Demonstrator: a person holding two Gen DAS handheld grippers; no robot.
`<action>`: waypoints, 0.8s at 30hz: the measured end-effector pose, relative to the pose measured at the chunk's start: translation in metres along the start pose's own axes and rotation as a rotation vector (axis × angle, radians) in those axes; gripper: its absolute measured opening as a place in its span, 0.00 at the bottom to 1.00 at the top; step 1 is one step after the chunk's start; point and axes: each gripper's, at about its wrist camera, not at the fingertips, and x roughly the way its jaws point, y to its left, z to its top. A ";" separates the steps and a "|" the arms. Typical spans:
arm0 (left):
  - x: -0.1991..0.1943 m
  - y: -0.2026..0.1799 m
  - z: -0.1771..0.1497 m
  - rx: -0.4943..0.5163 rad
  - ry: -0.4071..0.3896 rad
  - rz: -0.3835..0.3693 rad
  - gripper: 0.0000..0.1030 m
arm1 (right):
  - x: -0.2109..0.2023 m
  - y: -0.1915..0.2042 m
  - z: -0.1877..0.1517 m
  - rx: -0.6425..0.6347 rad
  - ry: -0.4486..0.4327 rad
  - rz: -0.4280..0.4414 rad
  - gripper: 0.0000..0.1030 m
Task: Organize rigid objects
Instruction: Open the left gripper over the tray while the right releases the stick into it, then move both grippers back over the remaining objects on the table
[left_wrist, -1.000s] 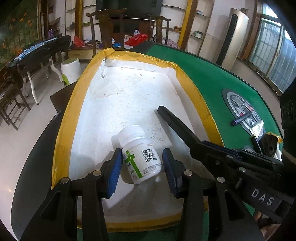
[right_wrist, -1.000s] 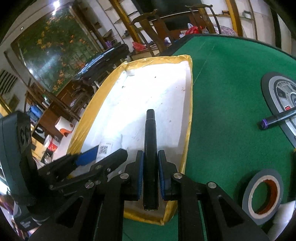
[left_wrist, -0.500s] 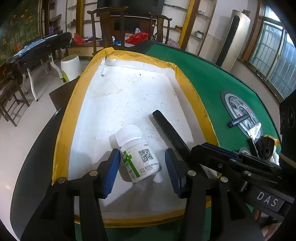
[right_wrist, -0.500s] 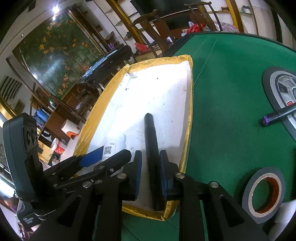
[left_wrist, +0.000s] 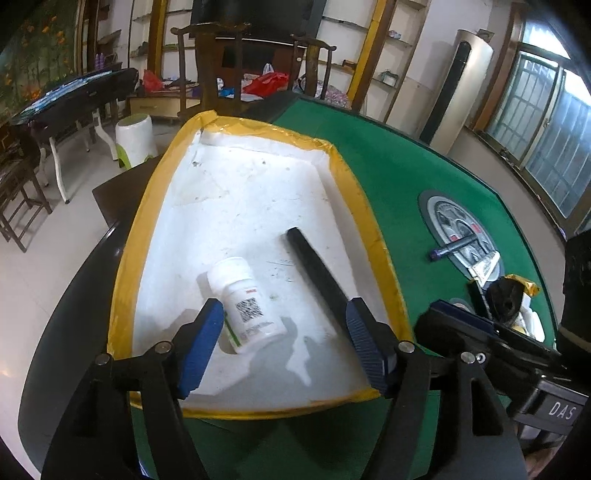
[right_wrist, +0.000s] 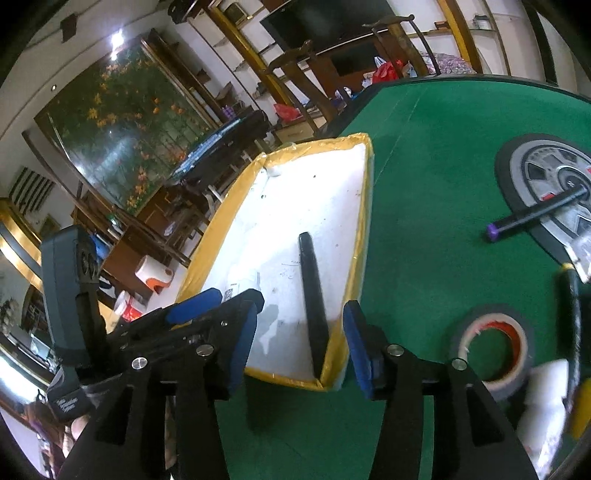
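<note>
A white pill bottle (left_wrist: 245, 301) lies on its side in the white tray with a yellow taped rim (left_wrist: 125, 266). My left gripper (left_wrist: 284, 343) hovers just over it, jaws opening, pads clear of the bottle. A long black bar (left_wrist: 317, 275) lies in the same tray beside the bottle, its near end leaning into the tray's near right corner (right_wrist: 314, 302). My right gripper (right_wrist: 299, 343) sits back over that corner of the tray (right_wrist: 360, 258), jaws opening, and the bar lies free below the pads. In the right wrist view the bottle is mostly hidden behind the left gripper.
On the green felt table (right_wrist: 424, 155) to the right lie a purple-capped marker (right_wrist: 532, 216) across a round wheel-printed mat (right_wrist: 517, 158), a roll of black tape (right_wrist: 491, 343), and black and white clutter (left_wrist: 506, 299). Chairs and shelves stand beyond the table.
Both grippers have opened. The right one let go of the black bar, which now rests in the tray, and drew back. The left jaws spread away from the bottle.
</note>
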 end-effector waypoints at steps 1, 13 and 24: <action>-0.002 -0.002 0.000 0.000 -0.002 -0.002 0.67 | -0.005 -0.002 -0.002 0.003 -0.006 0.003 0.45; -0.028 -0.045 -0.027 0.045 -0.039 -0.049 0.67 | -0.066 -0.035 -0.029 0.047 -0.093 0.012 0.46; -0.033 -0.132 -0.059 0.252 0.005 -0.130 0.67 | -0.163 -0.099 -0.066 0.109 -0.286 -0.131 0.52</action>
